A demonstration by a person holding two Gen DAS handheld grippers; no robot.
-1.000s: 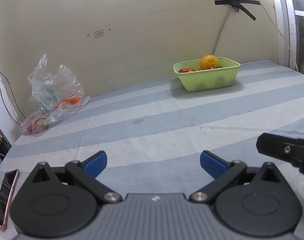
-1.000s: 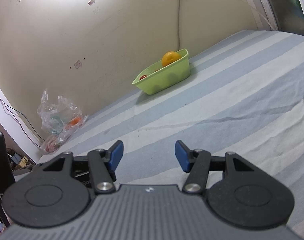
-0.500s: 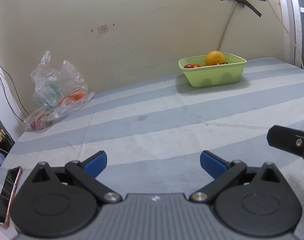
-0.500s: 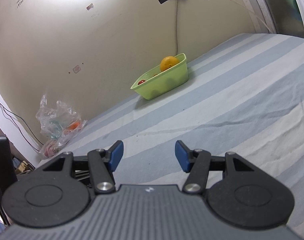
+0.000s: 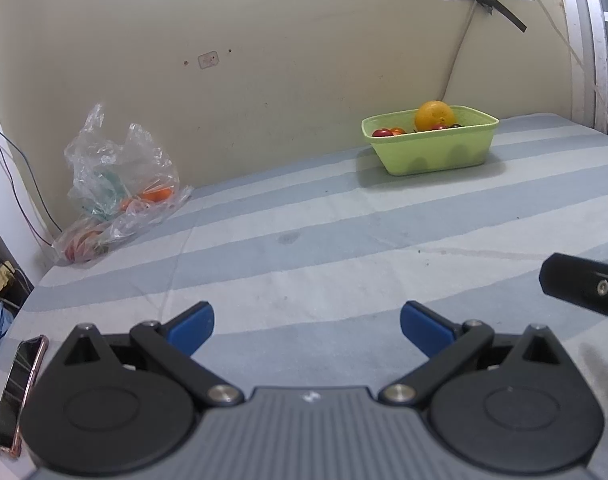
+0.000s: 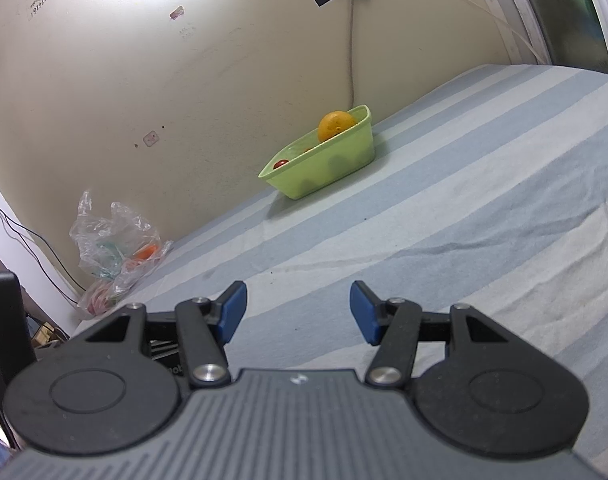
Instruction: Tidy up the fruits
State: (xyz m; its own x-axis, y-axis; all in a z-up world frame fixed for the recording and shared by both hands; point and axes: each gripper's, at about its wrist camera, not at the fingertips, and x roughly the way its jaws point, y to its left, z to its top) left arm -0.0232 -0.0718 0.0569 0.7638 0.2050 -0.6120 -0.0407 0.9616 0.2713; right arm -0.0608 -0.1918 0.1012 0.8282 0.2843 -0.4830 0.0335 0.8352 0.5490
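A light green basket [image 5: 432,151] stands far back by the wall and holds an orange [image 5: 433,115] and small red fruits [image 5: 382,133]. It also shows in the right wrist view [image 6: 324,164] with the orange [image 6: 335,125]. A clear plastic bag [image 5: 116,180] with orange and red fruit lies at the far left, also in the right wrist view [image 6: 116,248]. My left gripper [image 5: 306,330] is open and empty, low over the striped sheet. My right gripper [image 6: 298,306] is open and empty too.
A phone [image 5: 18,392] lies at the left edge of the striped sheet [image 5: 344,240]. Part of the right gripper's black body [image 5: 584,286] reaches in from the right. Cables hang on the wall and at the left edge.
Both grippers have drawn back a little from the basket and bag, which look smaller and farther. Both stay open and empty.
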